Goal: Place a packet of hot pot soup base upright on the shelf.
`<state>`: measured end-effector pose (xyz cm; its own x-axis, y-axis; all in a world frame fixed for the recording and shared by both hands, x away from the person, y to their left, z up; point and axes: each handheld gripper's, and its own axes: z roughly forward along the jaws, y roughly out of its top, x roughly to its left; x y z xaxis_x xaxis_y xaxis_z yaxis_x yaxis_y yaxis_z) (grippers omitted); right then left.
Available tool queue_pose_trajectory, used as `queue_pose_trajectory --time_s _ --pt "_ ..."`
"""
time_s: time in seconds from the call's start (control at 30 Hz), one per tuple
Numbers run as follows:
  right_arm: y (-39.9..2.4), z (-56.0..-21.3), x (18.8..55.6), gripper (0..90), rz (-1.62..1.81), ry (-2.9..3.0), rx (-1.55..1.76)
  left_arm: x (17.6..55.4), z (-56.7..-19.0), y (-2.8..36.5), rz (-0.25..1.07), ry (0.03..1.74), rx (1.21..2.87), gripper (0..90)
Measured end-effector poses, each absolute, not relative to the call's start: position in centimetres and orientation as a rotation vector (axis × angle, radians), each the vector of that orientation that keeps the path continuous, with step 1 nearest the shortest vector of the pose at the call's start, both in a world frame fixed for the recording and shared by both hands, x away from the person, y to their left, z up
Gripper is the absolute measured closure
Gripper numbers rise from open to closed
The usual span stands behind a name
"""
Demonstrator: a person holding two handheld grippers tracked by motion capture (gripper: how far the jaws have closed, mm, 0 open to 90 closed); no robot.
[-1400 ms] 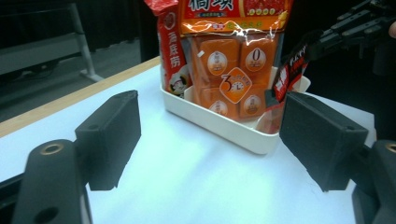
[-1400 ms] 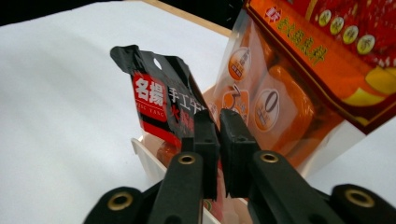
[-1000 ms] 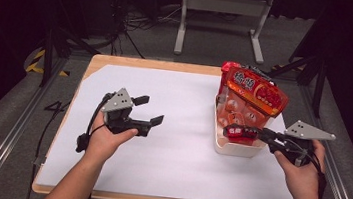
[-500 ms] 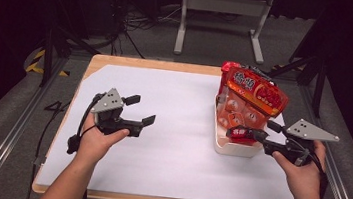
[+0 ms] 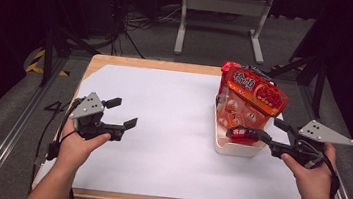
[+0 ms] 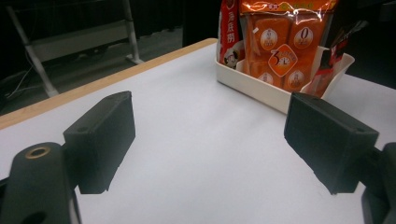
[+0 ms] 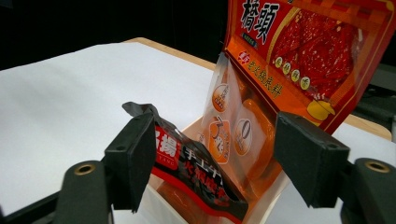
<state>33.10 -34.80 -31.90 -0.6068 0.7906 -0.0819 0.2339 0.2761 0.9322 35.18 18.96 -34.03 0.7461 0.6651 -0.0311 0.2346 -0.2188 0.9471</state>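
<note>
Packets stand packed in the tray (image 5: 237, 148); right gripper (image 5: 267, 131), fingers just opened, releases dark packet (image 5: 242, 133); left gripper (image 5: 121, 113) open, empty.

The big red pouch (image 7: 322, 51) reads "橋頭"; the orange packets (image 6: 280, 51) show "0" and "3".

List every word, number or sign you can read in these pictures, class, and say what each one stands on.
"橋頭": large red pouch, top of its front.
"0": round label on the orange packet; the same packet's "3" shows in the left gripper view.
"揚": small dark red packet lying on the white basket; its other characters are too blurred.
The large pouch's orange band of small characters is too small to read.
</note>
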Motion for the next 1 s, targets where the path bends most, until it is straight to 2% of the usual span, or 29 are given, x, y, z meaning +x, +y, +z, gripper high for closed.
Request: queue_pose_trajectory --time_s 0.43,0.67,1.0 --pt "-36.0 -33.8 32.2 22.3 1.341 1.975 0.97 33.7 -35.5 21.5 0.478 0.733 1.759 17.1" --pt "-35.8 -34.9 32.1 21.4 1.314 2.002 0.974 33.5 -36.3 22.0 0.503 0.763 1.76 16.9" --pt "-36.0 -36.1 32.1 20.4 1.28 2.012 1.007 33.6 -37.7 22.2 0.466 0.777 1.77 16.8"
